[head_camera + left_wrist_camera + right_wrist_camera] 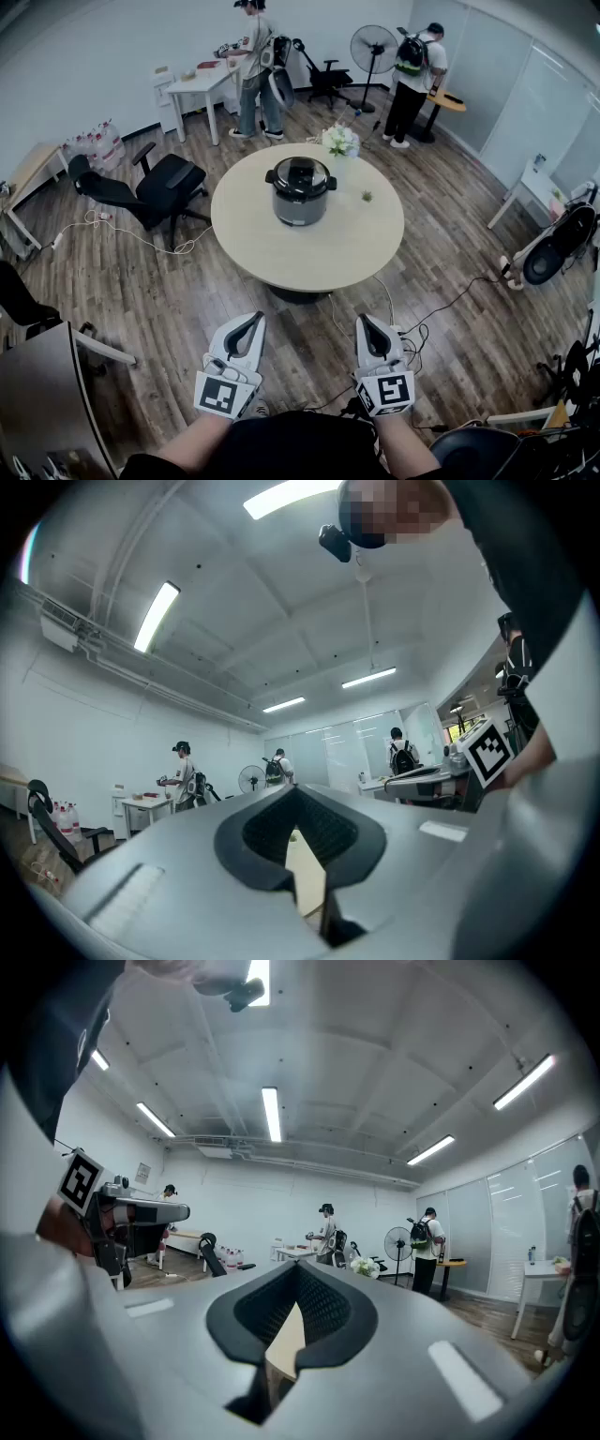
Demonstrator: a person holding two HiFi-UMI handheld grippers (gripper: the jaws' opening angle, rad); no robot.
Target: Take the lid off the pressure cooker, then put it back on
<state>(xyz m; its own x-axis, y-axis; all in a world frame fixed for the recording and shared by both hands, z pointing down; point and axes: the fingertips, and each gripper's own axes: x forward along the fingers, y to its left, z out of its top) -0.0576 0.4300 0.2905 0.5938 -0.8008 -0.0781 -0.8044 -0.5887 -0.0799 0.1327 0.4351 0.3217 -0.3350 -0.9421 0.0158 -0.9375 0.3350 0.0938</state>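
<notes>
Round table [349, 246], lidded pressure cooker [300, 190], well beyond closed left gripper [254, 320], right gripper [367, 322]

pressure cooker [300, 190]: 1 | round table [309, 253]: 1 | grippers: 2 – left gripper [257, 318], right gripper [365, 322] | standing people [255, 66] [415, 80]: 2 | pedestal fan [374, 49]: 1 | flower bunch [340, 141]: 1

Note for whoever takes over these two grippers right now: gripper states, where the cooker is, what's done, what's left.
Left gripper: shut, empty, short of the table.
Right gripper: shut, empty, alongside it.
Silver pressure cooker stands on the round beige table, its black lid on.
Done: nothing that shows; neither gripper has reached the cooker.
Left: approach, take the lid off, put it back on.
</notes>
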